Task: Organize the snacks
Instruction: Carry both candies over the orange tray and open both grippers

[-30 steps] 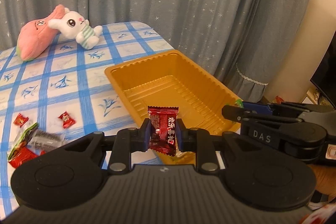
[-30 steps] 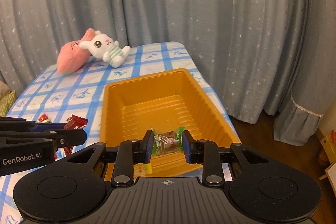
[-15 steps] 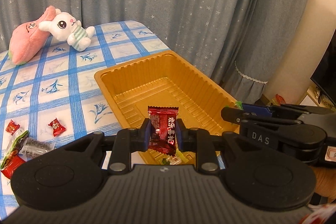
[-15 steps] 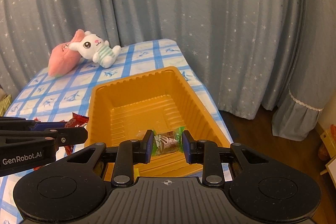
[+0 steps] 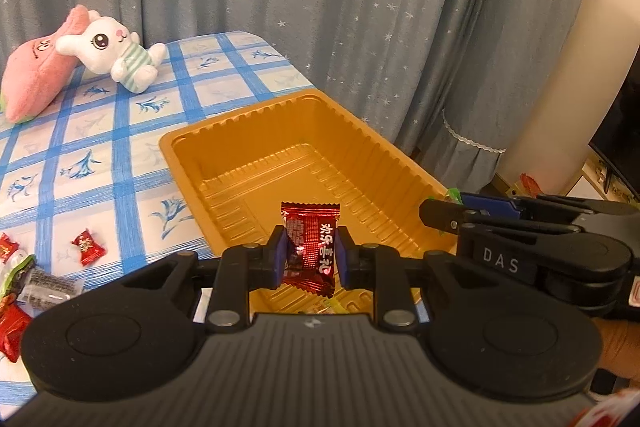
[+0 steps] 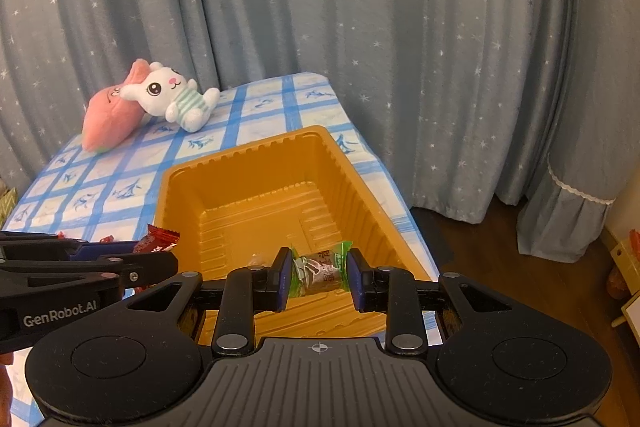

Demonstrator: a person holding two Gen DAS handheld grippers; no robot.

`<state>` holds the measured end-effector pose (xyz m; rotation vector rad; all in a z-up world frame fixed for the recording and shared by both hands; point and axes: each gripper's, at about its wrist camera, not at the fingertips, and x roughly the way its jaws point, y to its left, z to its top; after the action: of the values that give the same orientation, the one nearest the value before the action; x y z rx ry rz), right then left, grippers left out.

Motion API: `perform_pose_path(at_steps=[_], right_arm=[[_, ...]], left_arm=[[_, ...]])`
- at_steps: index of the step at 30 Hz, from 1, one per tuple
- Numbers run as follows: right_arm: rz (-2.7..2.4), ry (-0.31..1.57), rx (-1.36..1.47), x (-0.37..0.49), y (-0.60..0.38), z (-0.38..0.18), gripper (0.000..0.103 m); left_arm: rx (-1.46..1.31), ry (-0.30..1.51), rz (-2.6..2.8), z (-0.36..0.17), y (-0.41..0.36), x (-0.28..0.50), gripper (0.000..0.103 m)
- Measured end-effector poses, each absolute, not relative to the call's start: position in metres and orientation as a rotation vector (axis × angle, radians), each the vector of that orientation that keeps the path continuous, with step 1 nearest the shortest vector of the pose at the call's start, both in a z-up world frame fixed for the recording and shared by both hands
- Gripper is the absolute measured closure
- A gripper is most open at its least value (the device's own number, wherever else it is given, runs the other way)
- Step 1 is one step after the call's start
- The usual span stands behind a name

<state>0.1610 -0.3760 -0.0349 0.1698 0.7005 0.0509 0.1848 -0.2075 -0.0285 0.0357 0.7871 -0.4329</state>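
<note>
Orange plastic, ribbed and almost bare, is filling the left wrist view as the left gripper (image 5: pixel 311 255) is clamping a red foil candy (image 5: pixel 310 242) upright between its blue pads above the near end of the tray (image 5: pixel 192 143); a scrap of yellow-green wrapper is showing on the tray floor just below it, while several red candies (image 5: pixel 88 247) and other packets (image 5: pixel 48 283) are lying on the blue-checked tablecloth (image 5: pixel 120 147) to the left, so most of the sorting looks to be still ahead. At the right edge the right gripper (image 5: pixel 444 211) is reaching in over the tray rim. From the right wrist view, that gripper's pads are pinching a green-ended wrapped sweet (image 6: pixel 320 269) over the tray's near floor, where one small pale candy (image 6: pixel 258 259) is already resting. Neither held snack is released yet. A plush rabbit (image 6: pixel 172 95) and pink cushion (image 6: pixel 108 119) are sitting well apart at the far end.
</note>
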Motion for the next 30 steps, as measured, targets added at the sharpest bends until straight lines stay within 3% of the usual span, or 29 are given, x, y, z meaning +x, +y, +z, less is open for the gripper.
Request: perform_pose_path(at_steps=[1, 2, 3, 27, 29, 30], right_arm=[[0.049, 0.700, 0.171, 0.161, -0.377, -0.035, 0.073], [0.048, 0.701, 0.173, 0.162, -0.378, -0.035, 0.073], [0.047, 0.701, 0.174, 0.162, -0.379, -0.035, 0.073], [0.111, 0.689, 0.210, 0.169, -0.363, -0.034, 0.073], [0.129, 0.676, 0.236, 0.171, -0.364, -0.034, 0.066], [0.130, 0.673, 0.259, 0.171, -0.366, -0.033, 0.044]], left_arm=[[0.033, 0.784, -0.432, -0.029, -0.208, 0.186, 0.076], [0.032, 0.780, -0.427, -0.029, -0.208, 0.186, 0.066], [0.027, 0.776, -0.427, -0.029, -0.206, 0.186, 0.065], [-0.024, 0.775, -0.308, -0.025, -0.150, 0.171, 0.064], [-0.029, 0.774, -0.299, -0.025, -0.146, 0.169, 0.062], [-0.030, 0.773, -0.295, -0.025, -0.144, 0.167, 0.061]])
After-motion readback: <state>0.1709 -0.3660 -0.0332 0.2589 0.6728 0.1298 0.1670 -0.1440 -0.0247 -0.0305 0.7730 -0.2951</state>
